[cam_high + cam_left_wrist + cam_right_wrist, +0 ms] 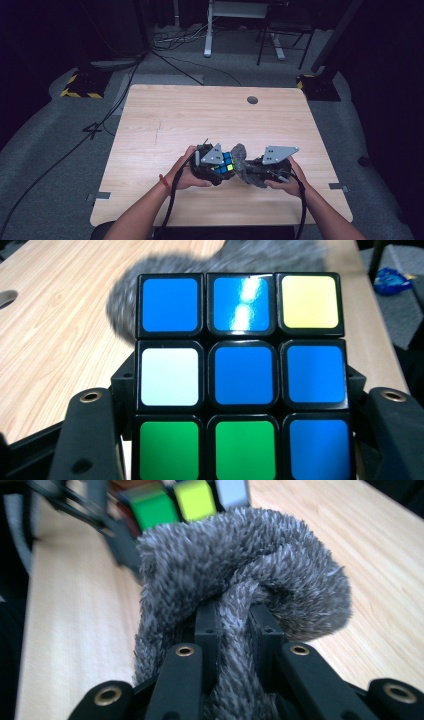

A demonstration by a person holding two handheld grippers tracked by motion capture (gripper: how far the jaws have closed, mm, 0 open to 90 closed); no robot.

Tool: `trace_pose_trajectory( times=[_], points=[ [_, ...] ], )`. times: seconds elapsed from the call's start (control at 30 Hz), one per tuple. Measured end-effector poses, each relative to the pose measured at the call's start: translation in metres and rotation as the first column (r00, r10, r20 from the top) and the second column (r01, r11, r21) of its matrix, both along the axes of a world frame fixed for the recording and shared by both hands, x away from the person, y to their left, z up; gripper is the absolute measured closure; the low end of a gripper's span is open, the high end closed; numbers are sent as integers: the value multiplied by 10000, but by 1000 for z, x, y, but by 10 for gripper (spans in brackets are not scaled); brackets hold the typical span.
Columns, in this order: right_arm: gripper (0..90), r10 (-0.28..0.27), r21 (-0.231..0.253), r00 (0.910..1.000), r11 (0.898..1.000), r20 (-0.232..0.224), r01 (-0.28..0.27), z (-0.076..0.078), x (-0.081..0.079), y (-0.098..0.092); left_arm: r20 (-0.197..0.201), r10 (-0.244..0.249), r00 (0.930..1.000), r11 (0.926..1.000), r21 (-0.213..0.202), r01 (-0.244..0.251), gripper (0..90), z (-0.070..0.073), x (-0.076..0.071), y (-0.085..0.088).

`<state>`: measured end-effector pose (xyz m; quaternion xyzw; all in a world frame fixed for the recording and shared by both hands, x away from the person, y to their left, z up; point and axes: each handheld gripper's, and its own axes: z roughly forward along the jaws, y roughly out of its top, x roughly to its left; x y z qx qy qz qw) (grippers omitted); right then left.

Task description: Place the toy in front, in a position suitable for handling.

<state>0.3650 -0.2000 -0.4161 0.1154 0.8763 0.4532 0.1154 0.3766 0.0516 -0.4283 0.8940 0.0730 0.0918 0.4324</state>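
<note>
The puzzle cube (pixel 224 163) serves as the reference landmark; it is held above the near half of the wooden table (pixel 165 120), just in front of the person. The left gripper (pixel 215 167) is clenched on the cube, with one black jaw flanking each side of the blue-centred face in the left gripper view. The right gripper (pixel 248 170) is clamped on a bunched grey fuzzy cloth (pixel 240 159), a fold of which is pinched between its jaws in the right gripper view.

The governing relation: the cloth lies directly to the right of the cube and appears to touch its far-right side. The two grippers face each other along one level line. The right hand (pixel 286 179) carries the wiping tool, so the likely next stroke runs from the cloth leftward across the cube while the left gripper holds the cube steady.
</note>
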Motion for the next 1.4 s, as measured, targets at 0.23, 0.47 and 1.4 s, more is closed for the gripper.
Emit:
trace_pose_trajectory(
  times=[0.23,0.47,1.4],
  points=[
    [787,141,510,9992,9986,367,-159,8,-6,4,-60,-99,9999,9997,224,100,336,-5,0,-7],
    [788,292,627,9988,9975,402,-317,11,-7,9,-121,-244,9996,9984,506,250,333,-9,-1,-14],
    [789,-579,-274,9980,9980,-238,573,-8,11,-8,110,-49,9999,9994,-352,53,338,4,-1,1]
  ],
)
